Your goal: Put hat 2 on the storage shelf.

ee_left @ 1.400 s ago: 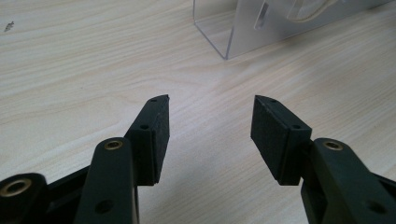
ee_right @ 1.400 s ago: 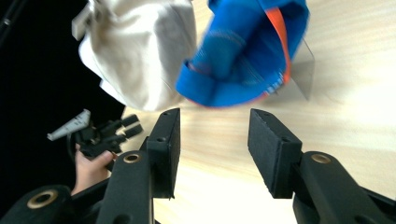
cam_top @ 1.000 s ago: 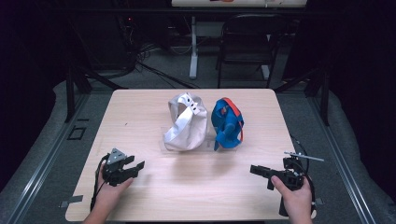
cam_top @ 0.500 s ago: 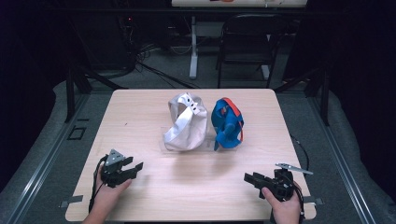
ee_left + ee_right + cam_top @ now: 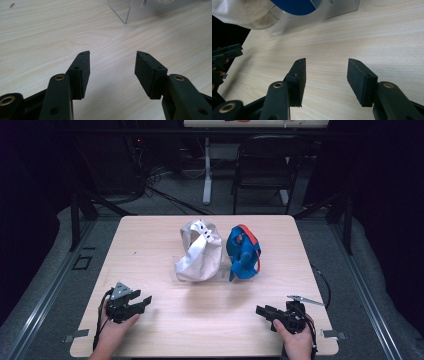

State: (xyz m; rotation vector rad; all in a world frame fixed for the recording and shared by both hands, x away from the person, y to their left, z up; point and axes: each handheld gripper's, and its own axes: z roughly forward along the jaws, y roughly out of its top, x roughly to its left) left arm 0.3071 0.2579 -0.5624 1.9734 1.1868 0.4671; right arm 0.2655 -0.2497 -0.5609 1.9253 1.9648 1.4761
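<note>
Two caps sit at the middle of the wooden table (image 5: 150,245) on a clear plastic stand (image 5: 225,270): a white cap (image 5: 197,252) on the left and a blue cap with an orange band (image 5: 243,252) on the right. My left gripper (image 5: 145,301) rests near the front left, open, jaws pointing right at bare wood (image 5: 112,72). My right gripper (image 5: 260,311) is near the front right, open and empty (image 5: 325,75), pointing left. In the right gripper view the blue cap (image 5: 294,5) and the white cap (image 5: 244,12) lie ahead, well apart from the jaws.
A corner of the clear stand (image 5: 127,12) is ahead of my left jaws. The left gripper (image 5: 227,53) appears far off in the right gripper view. Behind the table stand a dark chair (image 5: 265,175) and a table leg (image 5: 206,170). Cables trail from both grippers.
My right gripper has drawn back toward the table's front edge and shifted slightly left. The left gripper has stayed almost still. Both stay open.
</note>
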